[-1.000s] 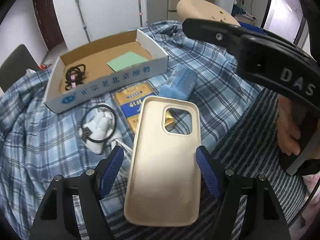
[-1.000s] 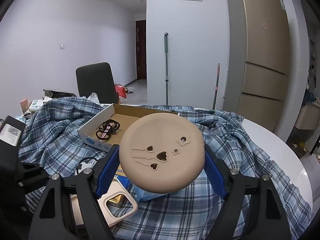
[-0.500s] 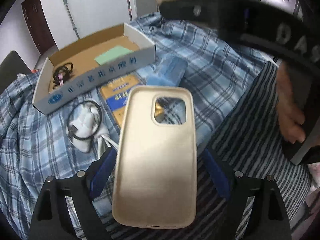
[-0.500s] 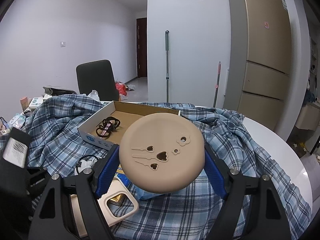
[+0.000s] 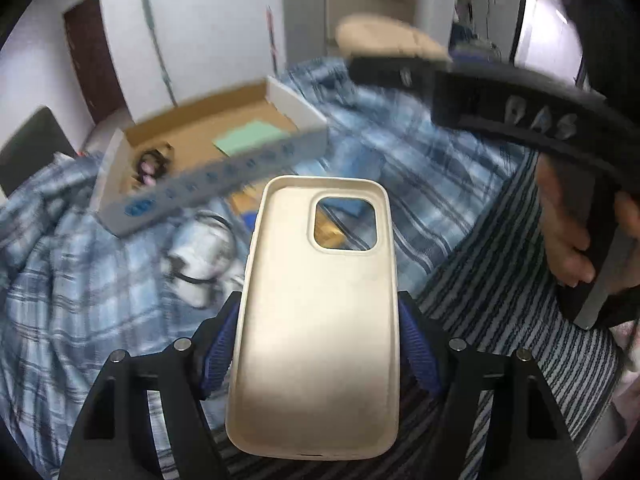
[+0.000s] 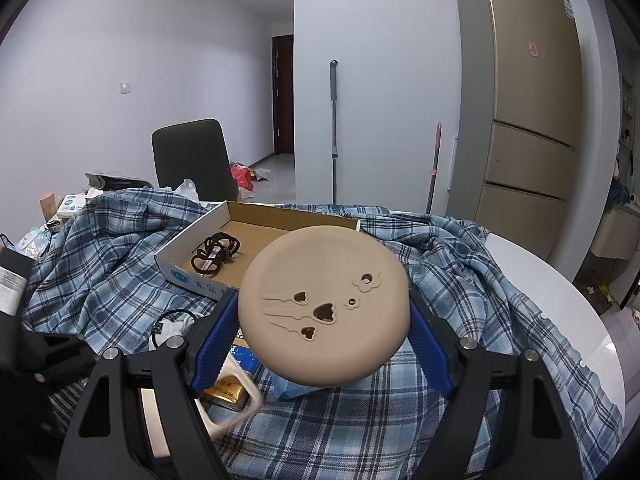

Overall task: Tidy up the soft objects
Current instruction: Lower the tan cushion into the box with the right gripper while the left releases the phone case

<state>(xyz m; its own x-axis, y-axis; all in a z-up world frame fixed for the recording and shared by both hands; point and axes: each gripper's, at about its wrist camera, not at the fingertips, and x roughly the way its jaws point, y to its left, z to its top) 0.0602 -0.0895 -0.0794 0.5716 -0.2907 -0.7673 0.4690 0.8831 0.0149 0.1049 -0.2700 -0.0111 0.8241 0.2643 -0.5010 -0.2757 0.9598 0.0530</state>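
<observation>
Two grippers are in my hands, each with a soft thing between its blue pads; my left gripper (image 5: 318, 344) has the beige phone case (image 5: 320, 312) between its fingers, held by its long edges, its camera cutout at the far end; the jaws are closing on it, and the pads sit against its sides. My right gripper (image 6: 324, 336) stands fairly wide, clamped on the round tan pad (image 6: 325, 306) with small heart and flower cutouts; its pads press on both edges. Both things hang above the plaid cloth (image 6: 100, 264) that covers the table. Beyond them lies the shallow box (image 6: 256, 220); black hair ties (image 6: 216, 252) sit at its left end, and a green sheet (image 5: 250, 138) lies further right on its floor. Near the box's front wall, on the cloth, rest a white charger with a black cable (image 5: 200, 256) and a blue packet (image 6: 296, 388); a gold pack (image 6: 226, 394) lies just beside it. My right hand (image 5: 568, 236) shows at the left view's edge.
</observation>
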